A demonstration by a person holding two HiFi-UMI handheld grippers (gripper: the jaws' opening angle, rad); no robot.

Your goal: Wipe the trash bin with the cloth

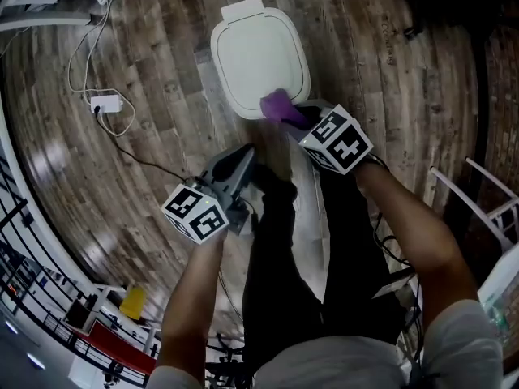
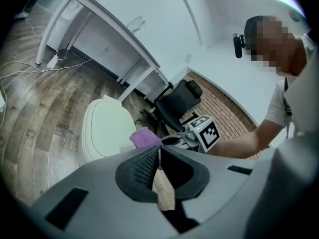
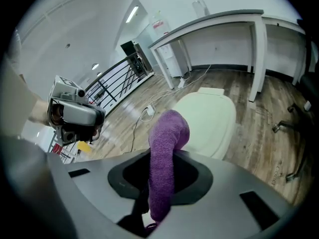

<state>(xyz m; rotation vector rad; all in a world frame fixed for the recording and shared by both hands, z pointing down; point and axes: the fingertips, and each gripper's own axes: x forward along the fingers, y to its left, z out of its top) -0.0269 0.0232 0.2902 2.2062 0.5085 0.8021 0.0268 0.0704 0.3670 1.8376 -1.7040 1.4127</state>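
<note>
I'm pinching the cloth in the right tongs just over the trash bin's near rim, while the left tongs are hanging closed, empty, farther back.

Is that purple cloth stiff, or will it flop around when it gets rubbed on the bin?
Probably floppy: the cloth curls over at its tip, past the shut jaws of the right gripper. It looks knitted and thick, so it likely squashes and drags on the bin rather than sliding.
</note>
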